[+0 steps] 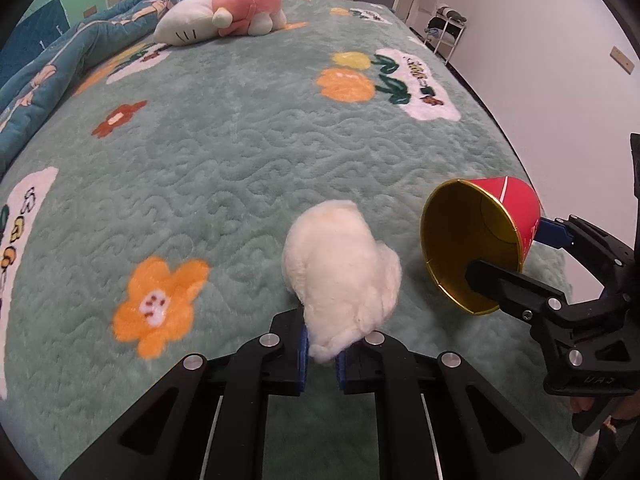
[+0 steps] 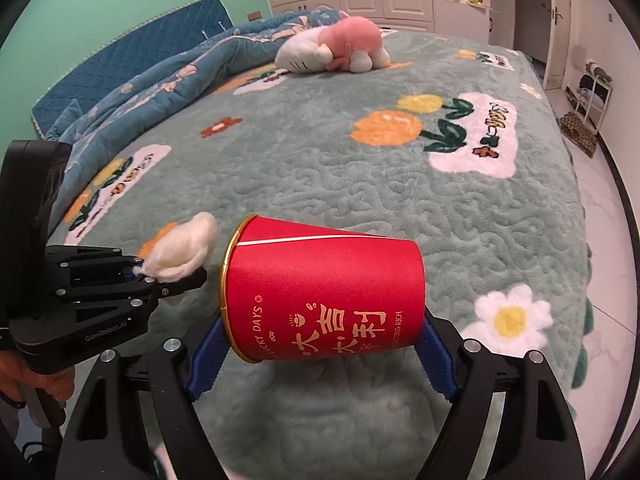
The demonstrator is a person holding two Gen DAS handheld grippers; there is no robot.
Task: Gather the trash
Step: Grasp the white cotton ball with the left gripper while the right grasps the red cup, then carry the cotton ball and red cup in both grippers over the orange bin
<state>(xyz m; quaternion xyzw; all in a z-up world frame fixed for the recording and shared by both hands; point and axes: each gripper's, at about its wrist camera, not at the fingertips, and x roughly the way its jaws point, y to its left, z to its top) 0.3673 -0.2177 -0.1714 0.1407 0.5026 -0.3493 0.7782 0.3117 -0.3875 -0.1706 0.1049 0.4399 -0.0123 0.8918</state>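
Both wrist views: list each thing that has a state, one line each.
Left gripper: shut on the cotton wad.
Cotton wad: pinched, held above the bed.
Right gripper: shut on the red cup.
Red cup: on its side, empty, mouth toward the wad.
Plush toy: lying on the bed.

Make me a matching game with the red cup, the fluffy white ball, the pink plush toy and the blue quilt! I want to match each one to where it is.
Things:
1. red cup
2. fluffy white ball
3. pink plush toy
4. blue quilt

Places:
A. lying on the far part of the bed
B. pinched in the left gripper
C. bunched along the bed's left edge
D. held sideways in the right gripper

Pairs: 1-D, 2-B, 3-A, 4-C
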